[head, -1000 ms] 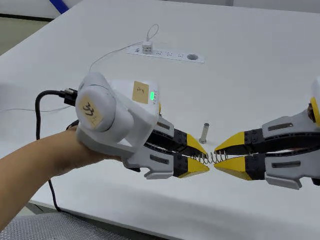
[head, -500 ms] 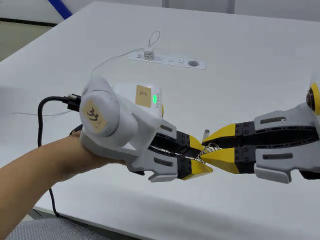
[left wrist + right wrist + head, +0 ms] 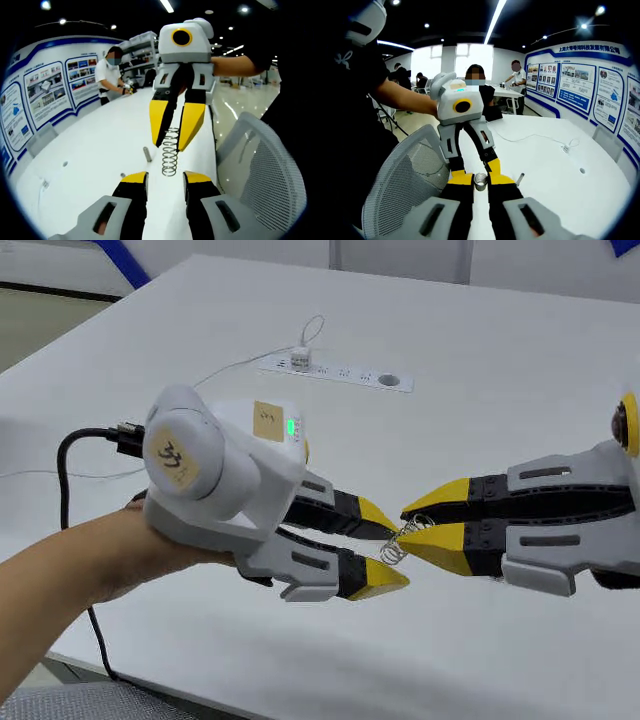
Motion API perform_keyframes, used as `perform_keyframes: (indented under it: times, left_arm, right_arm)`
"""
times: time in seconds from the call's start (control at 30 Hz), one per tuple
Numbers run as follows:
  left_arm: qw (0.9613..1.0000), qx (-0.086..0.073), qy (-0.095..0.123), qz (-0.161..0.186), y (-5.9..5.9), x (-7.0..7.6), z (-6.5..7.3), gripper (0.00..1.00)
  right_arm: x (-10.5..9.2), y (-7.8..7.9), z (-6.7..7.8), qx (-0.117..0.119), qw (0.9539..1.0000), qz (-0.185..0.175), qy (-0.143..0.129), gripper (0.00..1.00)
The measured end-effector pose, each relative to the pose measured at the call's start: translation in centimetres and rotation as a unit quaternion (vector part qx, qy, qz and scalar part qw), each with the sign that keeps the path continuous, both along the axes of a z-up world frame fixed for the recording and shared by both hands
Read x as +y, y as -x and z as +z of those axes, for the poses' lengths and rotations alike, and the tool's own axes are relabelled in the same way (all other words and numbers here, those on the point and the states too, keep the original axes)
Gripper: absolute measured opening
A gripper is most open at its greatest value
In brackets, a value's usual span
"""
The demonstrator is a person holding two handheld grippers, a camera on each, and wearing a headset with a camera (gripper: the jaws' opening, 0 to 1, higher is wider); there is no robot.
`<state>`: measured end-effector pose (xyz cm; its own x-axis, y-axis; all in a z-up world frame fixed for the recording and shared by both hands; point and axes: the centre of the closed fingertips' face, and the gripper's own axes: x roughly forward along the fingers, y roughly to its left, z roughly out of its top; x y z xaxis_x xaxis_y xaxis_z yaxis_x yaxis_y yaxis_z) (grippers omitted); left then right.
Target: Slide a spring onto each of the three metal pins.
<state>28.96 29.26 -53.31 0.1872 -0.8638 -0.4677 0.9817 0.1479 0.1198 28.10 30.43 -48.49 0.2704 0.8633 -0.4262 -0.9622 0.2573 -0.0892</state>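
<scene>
A small steel spring hangs over the white table by one end, with my right gripper shut on it. In the left gripper view the spring dangles from the right gripper toward my left gripper, which is open just short of the spring's free end. Seen from the head, the left gripper has its jaws spread on either side of the spring. Two short metal pins stand on the table to the left of the spring. One pin stands right of the spring.
A white power strip with a plugged-in cable lies at the far side of the table. A black cable trails from the left gripper off the near edge. A mesh chair stands beside the table, and people work at the far end.
The left gripper has opened and let go of the spring's end. The right gripper has closed in on the left and holds the spring, which now hangs at a slant.
</scene>
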Motion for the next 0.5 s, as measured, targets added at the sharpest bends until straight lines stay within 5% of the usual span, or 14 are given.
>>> perform_keyframes:
  times: [0.2,0.37,0.43,0.5]
  left_arm:
    - [0.9989,-0.004,0.029,0.037,-1.5,2.0,1.9,0.38]
    - [0.9970,-0.002,0.028,0.072,-3.0,4.0,2.1,0.52]
    - [0.9947,0.022,0.043,0.091,-3.3,4.6,2.2,0.57]
    - [0.9937,0.021,0.052,0.097,-3.5,5.1,2.4,0.65]
  right_arm:
    - [-1.4,-2.4,1.0,-0.013,0.9994,-0.031,0.012,0.11]
    - [-2.8,-4.9,1.1,-0.016,0.9974,-0.068,0.021,0.11]
    - [-3.4,-5.9,1.0,-0.007,0.9961,-0.086,0.017,0.11]
    - [-4.0,-7.0,0.8,-0.001,0.9944,-0.105,0.017,0.11]
